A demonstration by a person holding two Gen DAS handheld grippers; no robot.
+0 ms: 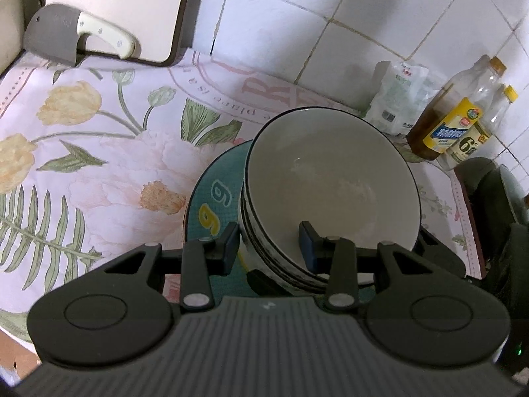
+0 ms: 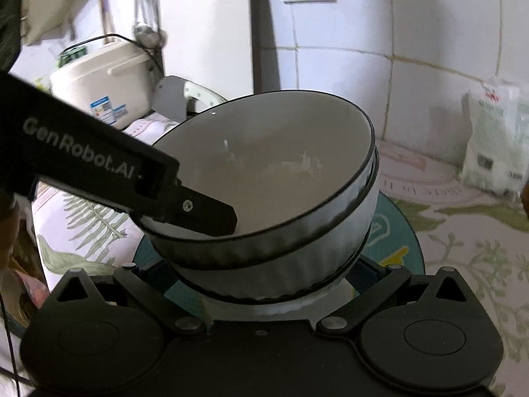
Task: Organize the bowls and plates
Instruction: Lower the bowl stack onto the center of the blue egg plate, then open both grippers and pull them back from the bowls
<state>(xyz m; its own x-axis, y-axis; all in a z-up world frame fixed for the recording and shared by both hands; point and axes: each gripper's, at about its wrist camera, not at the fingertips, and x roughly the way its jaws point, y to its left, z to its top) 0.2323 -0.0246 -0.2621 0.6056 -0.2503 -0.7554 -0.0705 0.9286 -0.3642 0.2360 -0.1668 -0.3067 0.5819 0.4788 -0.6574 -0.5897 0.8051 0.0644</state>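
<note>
Left jaws: the left gripper stands partly open, straddling the near rim of the top bowl. One finger is outside the wall, the other inside the cavity. Pads look close to the wall; whether they pinch it I cannot tell.

Right jaws: the right gripper is spread wide, a finger on either side of the lower part of the bowl stack. The fingertips are hidden under the stack, so contact cannot be judged.

Top bowl: white inside, dark rim, nested in the stack. In the right wrist view it sits tilted, not yet seated level.

Stack location: on the teal plate, which lies on the floral cloth.

Landmark bearings: the cleaver and cutting board lie well beyond the teal plate, against the wall; oil bottles and a white bag stand near the stack.

Step in hand, judged: seating the top bowl into the stack.

Doing it well: keep the rim hold light, let the bowl drop level, steady the stack low with the right gripper, release only once rims run parallel.

Orientation: mouth opens upward, tipped somewhat. The bowl is round, with no long axis; its symmetry axis stands near vertical, leaning slightly.
</note>
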